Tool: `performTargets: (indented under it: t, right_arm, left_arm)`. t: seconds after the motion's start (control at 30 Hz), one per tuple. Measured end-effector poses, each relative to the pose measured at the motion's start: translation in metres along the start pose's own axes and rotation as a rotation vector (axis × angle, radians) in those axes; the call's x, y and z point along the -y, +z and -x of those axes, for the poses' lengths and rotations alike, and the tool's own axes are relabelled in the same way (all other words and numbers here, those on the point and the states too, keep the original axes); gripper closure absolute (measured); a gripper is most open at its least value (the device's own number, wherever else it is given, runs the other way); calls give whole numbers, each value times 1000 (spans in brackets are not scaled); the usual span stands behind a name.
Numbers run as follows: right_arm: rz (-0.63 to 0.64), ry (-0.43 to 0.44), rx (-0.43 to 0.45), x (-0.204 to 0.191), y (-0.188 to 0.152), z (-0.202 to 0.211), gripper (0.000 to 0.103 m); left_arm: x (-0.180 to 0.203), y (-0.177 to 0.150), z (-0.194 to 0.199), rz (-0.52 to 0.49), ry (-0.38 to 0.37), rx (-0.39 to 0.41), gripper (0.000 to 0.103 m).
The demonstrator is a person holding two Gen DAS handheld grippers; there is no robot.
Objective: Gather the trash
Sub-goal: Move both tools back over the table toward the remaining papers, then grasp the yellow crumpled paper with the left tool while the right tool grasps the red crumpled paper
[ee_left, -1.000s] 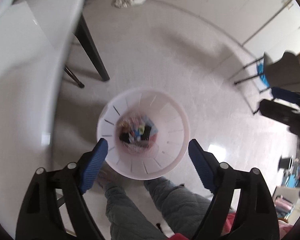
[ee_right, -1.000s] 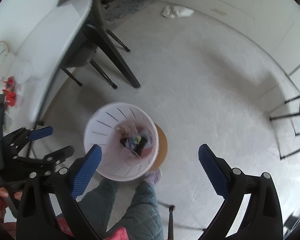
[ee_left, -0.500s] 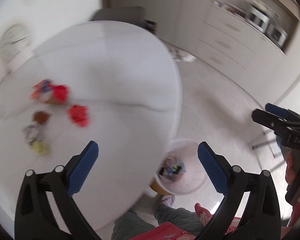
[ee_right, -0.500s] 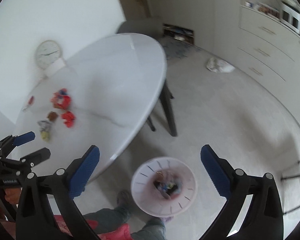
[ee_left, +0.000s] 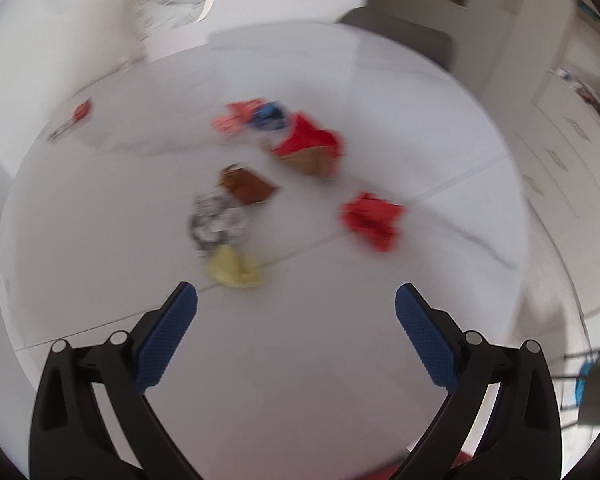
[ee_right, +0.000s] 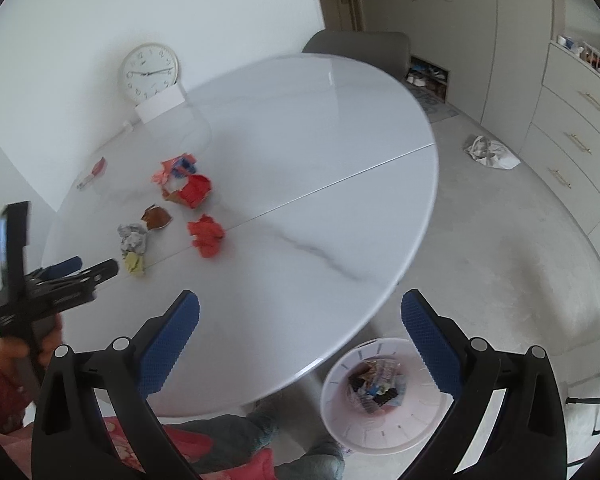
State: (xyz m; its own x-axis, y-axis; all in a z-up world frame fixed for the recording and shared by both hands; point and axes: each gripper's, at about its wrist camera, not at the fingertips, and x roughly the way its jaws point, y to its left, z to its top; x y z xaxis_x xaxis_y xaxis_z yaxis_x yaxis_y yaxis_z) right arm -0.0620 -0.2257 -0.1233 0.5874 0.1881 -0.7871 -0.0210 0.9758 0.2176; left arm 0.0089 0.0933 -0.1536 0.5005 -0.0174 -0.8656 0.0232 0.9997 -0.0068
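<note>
Left gripper (ee_left: 296, 300) over the worktop (ee_left: 340, 360), fingers spread wide, nothing between them. Left view is motion-blurred, so the trash reads as colour blobs only.

Right gripper (ee_right: 300, 308) also spread wide and empty, held above the worktop edge. Its view is sharp.

Trash sits in a loose cluster on the left part of the worktop:
- yellow wad (ee_right: 134, 264), nearest the left gripper, just beyond its fingers (ee_right: 100, 270)
- grey wad (ee_right: 133, 237), touching the yellow one
- brown wrapper (ee_right: 156, 217), just beside the grey wad
- red wad (ee_right: 206, 235), apart to the right
- red carton (ee_right: 192, 191), torn open, farther back
- red-blue wrapper (ee_right: 176, 167), behind the carton; can't tell whether they touch
- small red item (ee_right: 94, 172) near the wall, too small to identify

Bin (ee_right: 380, 428) stands on the floor by the worktop edge, between the right fingers in view, partly covered by the right one. Holds mixed wrappers; contents not readable.

Clock (ee_right: 148, 73) leans at the wall, its base hidden behind a white box (ee_right: 160, 106). Chair (ee_right: 356, 46) behind the worktop, only the back shows. Crumpled bag (ee_right: 490, 153) on the floor by the drawers.

Operator's legs are cut off at the bottom edge.
</note>
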Motion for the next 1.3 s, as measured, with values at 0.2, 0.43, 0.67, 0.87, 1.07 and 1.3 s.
performTargets:
  t: [0.2,0.43,0.67,0.87,1.07,1.3]
  right_arm:
    - [6,-9,-68,-29,0,-25,3]
    - [-16,-20,-113,-46,-1,-46,3]
    - [7,-28,-127,-59,3,-59,3]
    - [9,15,-147,-67,11,-78,3]
    - [125,50,-189,-93,38,-140,3]
    - [306,29,-272,-134,53,-228,7]
  left_arm:
    - [-31,3,-56,12,32,-74,19]
    - [-44,5,-94,30,12,-135,33]
    - [-48,6,-111,31,5,-162,55]
    - [-47,5,-110,0,3,-175,58]
    - [-50,5,-89,-15,-6,-186,58]
    - [-63,11,-46,-10,-42,-135,58]
